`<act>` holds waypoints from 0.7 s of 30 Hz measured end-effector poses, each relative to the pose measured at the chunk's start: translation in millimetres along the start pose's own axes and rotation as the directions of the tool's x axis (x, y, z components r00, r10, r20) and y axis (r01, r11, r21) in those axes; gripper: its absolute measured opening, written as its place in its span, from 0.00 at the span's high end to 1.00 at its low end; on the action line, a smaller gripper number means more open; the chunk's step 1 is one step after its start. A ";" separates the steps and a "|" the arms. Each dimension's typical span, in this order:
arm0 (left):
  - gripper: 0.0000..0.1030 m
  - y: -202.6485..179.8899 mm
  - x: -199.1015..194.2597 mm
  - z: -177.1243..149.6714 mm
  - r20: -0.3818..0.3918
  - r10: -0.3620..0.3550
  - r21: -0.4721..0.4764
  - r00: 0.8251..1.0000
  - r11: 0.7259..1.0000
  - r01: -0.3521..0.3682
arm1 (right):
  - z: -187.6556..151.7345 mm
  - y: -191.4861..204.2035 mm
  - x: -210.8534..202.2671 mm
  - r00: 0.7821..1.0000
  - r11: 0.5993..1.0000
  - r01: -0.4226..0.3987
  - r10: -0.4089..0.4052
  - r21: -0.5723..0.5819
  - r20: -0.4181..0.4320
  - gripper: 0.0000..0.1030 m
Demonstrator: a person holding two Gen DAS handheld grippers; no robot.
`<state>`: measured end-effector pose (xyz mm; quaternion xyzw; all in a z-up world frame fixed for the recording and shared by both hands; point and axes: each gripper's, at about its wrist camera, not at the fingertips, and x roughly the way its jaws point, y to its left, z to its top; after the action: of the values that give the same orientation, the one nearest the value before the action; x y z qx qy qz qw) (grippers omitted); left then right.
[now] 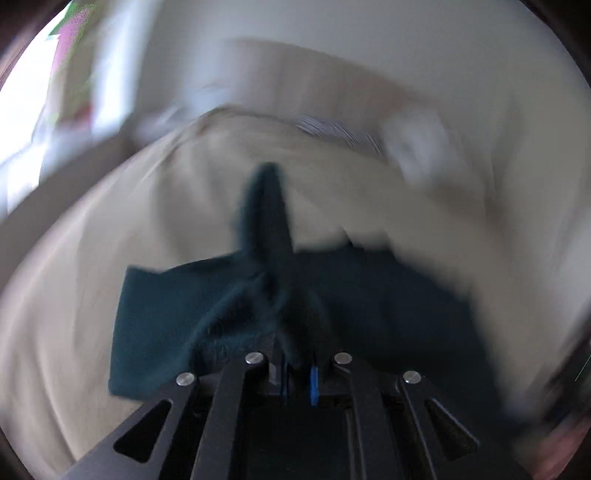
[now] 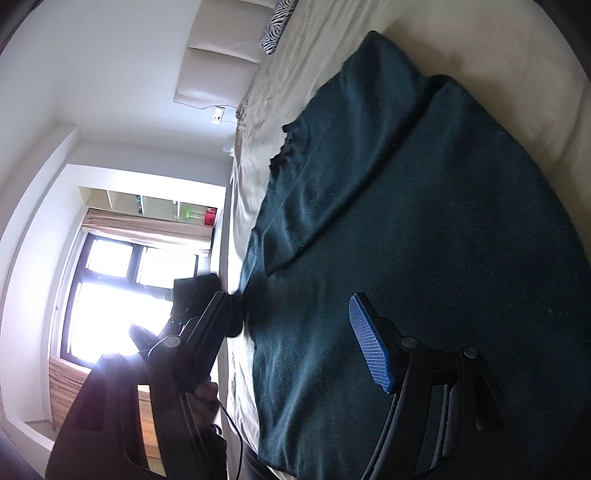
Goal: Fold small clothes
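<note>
- Here, the left gripper [image 1: 297, 369] is seen closed on the dark teal sweater [image 1: 258, 295]; a pinch of the knit is caught between its blue pads [image 1: 314, 384], and a ridge of cloth is drawn up from the jaws.
- The left wrist view is strongly blurred, so it probably cannot be judged which part of the garment is held.
- The right gripper [image 2: 291, 332] is held wide open, with nothing between its fingers; one blue textured pad [image 2: 369, 350] is seen over the sweater [image 2: 406, 258], but contact cannot be confirmed.
- The sweater is spread on the beige bed sheet [image 2: 498, 74], mostly flat, with a sleeve [image 2: 369, 184] laid diagonally across the body.
- A frilled neckline [image 2: 286, 142] is visible at the far edge of the garment.
- A padded headboard [image 2: 221, 55] and a zebra-pattern pillow [image 2: 277, 26] are seen at the far end of the bed, and a bright window [image 2: 110, 288] is beside it.
</note>
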<state>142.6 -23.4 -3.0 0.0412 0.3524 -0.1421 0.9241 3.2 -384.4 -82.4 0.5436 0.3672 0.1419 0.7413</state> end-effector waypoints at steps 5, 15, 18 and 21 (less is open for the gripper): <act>0.70 -96.3 39.5 -62.3 -0.054 0.136 0.339 0.989 0.934 -0.110 | 0.1 -9.3 4.4 0.999 0.999 0.040 -0.039 0.006 -0.033 0.36; 0.24 -25.9 14.1 -104.7 -0.092 -0.057 0.052 0.994 0.997 0.062 | -1.8 13.1 87.4 0.980 0.995 0.098 -0.102 -0.035 -0.172 0.36; 0.23 -3.6 -0.6 -109.8 -0.078 -0.112 -0.065 0.991 0.992 0.107 | -9.6 27.4 129.3 0.964 0.990 0.125 -0.137 -0.064 -0.226 0.36; 0.23 10.5 -11.6 -117.6 -0.078 -0.155 -0.159 0.985 0.977 0.141 | -13.2 34.3 164.4 0.948 0.984 0.168 -0.179 -0.063 -0.263 0.38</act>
<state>62.2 10.1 -83.6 -0.0500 0.4057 -0.1812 0.8945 113.9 -262.2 -117.1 0.4701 0.5073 0.1556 0.7053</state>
